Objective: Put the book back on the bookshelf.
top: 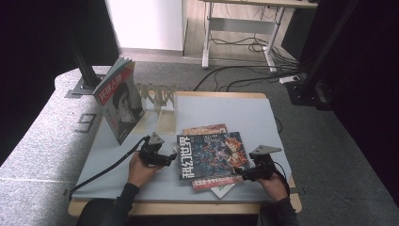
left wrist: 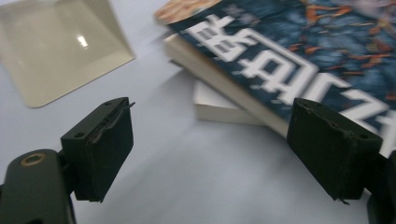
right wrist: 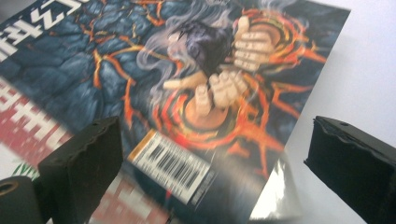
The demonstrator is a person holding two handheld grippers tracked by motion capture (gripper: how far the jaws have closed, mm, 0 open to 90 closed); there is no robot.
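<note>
A stack of magazines lies on the pale blue worktop (top: 235, 113), near its front edge. The top magazine (top: 211, 155), with a dark blue and orange cover, is seen lying flat and slightly askew over a red one (top: 214, 181), whose edge sticks out at the front; a further cover (top: 204, 128) peeks out behind the stack.

The left claw (top: 171, 157) is held just beside the left edge of the stack. In the left gripper view its jaws are seen wide apart, with bare worktop between them and nothing gripped; the right pad (left wrist: 334, 149) sits in front of the top magazine's spine (left wrist: 224, 79) without visibly pressing on it.

The right claw (top: 244, 176) is placed at the front right corner of the stack. In the right gripper view its jaws are also spread wide; the barcode corner (right wrist: 173, 165) of the top magazine lies between them, and no contact with the pads can be made out.

At the back left, another magazine (top: 117, 99) is propped upright, open like a tent, beside a pale rack (top: 157, 96). A translucent sheet (left wrist: 60, 46) lies flat on the worktop, well apart from the stack.
</note>
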